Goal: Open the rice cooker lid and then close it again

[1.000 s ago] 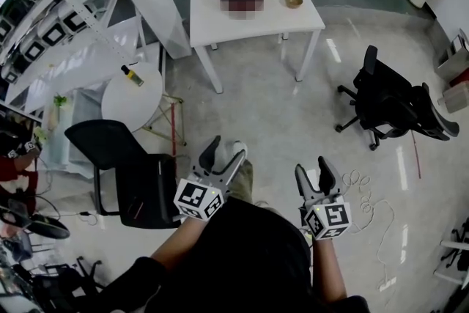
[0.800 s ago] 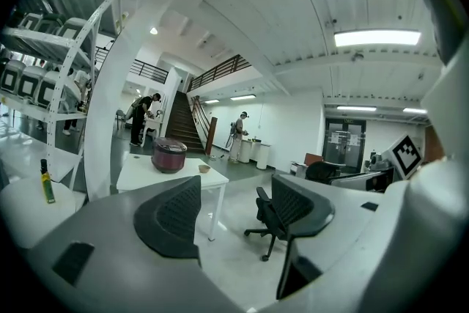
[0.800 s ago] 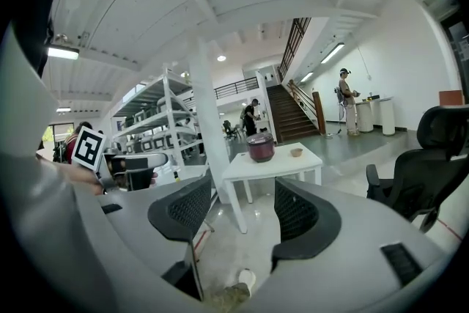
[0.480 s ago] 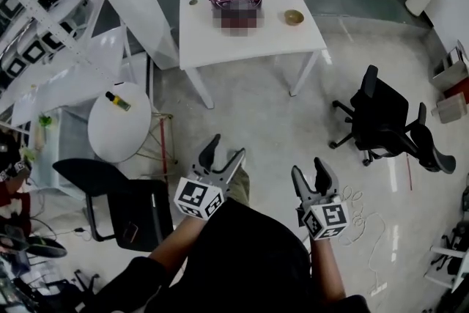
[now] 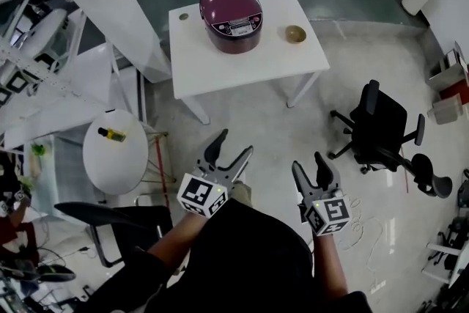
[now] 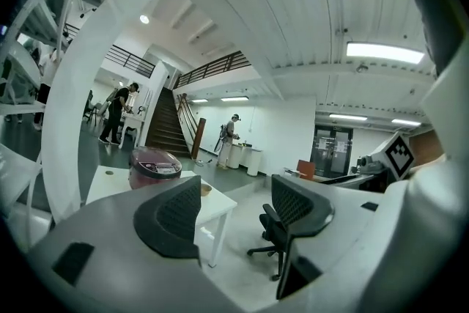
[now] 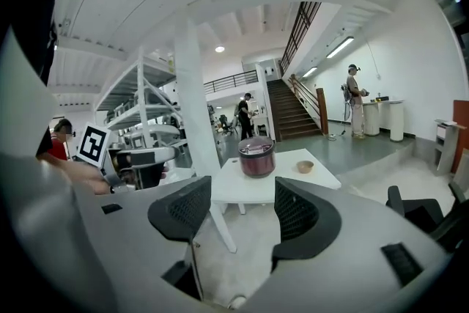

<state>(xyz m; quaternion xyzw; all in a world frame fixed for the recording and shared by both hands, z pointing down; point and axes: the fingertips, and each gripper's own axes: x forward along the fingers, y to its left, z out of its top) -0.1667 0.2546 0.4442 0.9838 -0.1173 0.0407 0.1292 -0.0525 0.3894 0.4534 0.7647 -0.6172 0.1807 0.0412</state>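
The round, glossy maroon rice cooker stands upright with its domed lid shut flat on the body. A pale control panel on the lid faces the near edge. It sits on the white surface close to the far edge, slightly nearer the far-left corner.

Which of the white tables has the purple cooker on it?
The square table carries the rice cooker; the round table at left has a bottle.
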